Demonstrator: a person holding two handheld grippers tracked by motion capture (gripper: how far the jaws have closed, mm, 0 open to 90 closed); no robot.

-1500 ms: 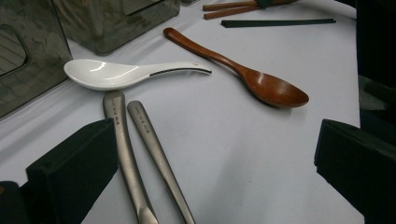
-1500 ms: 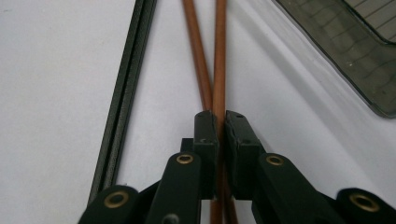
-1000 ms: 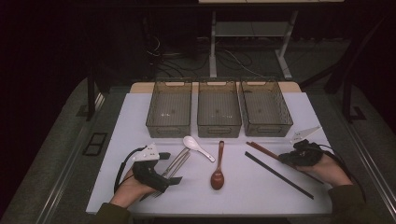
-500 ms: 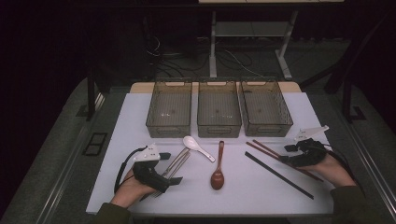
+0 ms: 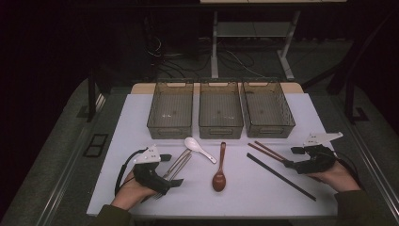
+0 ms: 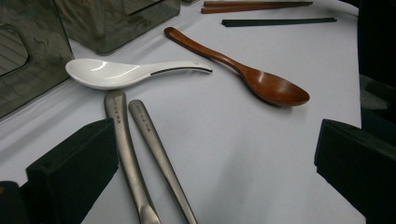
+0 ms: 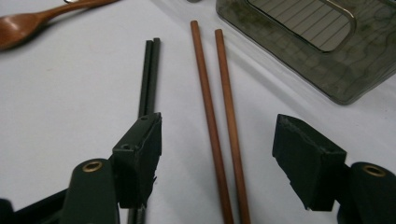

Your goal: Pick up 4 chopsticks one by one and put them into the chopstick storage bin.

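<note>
My left gripper (image 5: pixel 171 170) rests open at the front left of the white table, its jaws either side of two grey metal handles (image 5: pixel 179 164). In the left gripper view those metal handles (image 6: pixel 135 154) run up between the wide-open pads (image 6: pixel 74 168). Beyond them lie a white spoon (image 6: pixel 121 73) and a brown wooden spoon (image 6: pixel 261 79). My right gripper (image 5: pixel 291 157) is open at the front right. In the right gripper view, two brown chopsticks (image 7: pixel 215 116) lie between its open jaws, and the black chopsticks (image 7: pixel 149 74) pass under the left pad (image 7: pixel 140 154).
Three see-through grey bins stand in a row at the back: left (image 5: pixel 170 110), middle (image 5: pixel 220 110), right (image 5: pixel 267 109). The white spoon (image 5: pixel 200 148) and wooden spoon (image 5: pixel 220 165) lie mid-table. The black chopsticks (image 5: pixel 281 176) slant toward the front right edge.
The right gripper has shifted a little to the right along the chopsticks. The left gripper and the utensils have stayed put.
</note>
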